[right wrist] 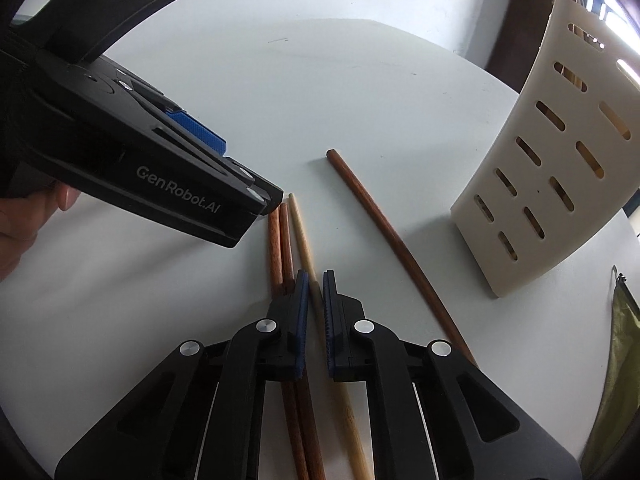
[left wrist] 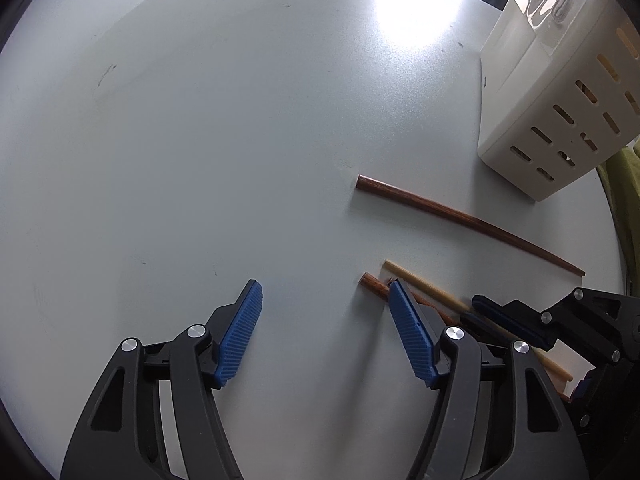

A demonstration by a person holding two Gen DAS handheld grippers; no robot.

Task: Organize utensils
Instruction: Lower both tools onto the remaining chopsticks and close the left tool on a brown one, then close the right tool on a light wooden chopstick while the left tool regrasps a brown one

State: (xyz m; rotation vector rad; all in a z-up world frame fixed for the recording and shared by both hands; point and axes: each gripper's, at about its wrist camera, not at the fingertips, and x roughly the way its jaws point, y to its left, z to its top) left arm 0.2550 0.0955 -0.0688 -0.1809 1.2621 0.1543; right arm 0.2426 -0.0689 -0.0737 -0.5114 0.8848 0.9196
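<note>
We are tidying chopsticks into the white holder [right wrist: 560, 184] that stands on the worktop [left wrist: 200, 140], off to the right of the sticks.

Our right hand-held gripper [right wrist: 316, 304] is pressed almost together, and the pale chopstick [right wrist: 302, 236] runs right between its blue pads [right wrist: 302, 312]. It looks like we are pinching that stick, but it still lies flat on the worktop. Two dark chopsticks [right wrist: 278, 240] lie touching each other just beside it on the left. A long dark chopstick [right wrist: 384, 228] lies apart, nearer the holder.

Our left hand-held gripper [left wrist: 324, 332] is spread wide with nothing in it. One of its pads [left wrist: 408, 332] sits by the ends of the dark sticks.

So we think this is the picking-up step. Next we would lift the pale stick, tip it upright and drop it into the top of the holder. We need a firm pinch, because a thin round stick can roll or slip out. We should also lift straight up so the two dark sticks do not get knocked.
</note>
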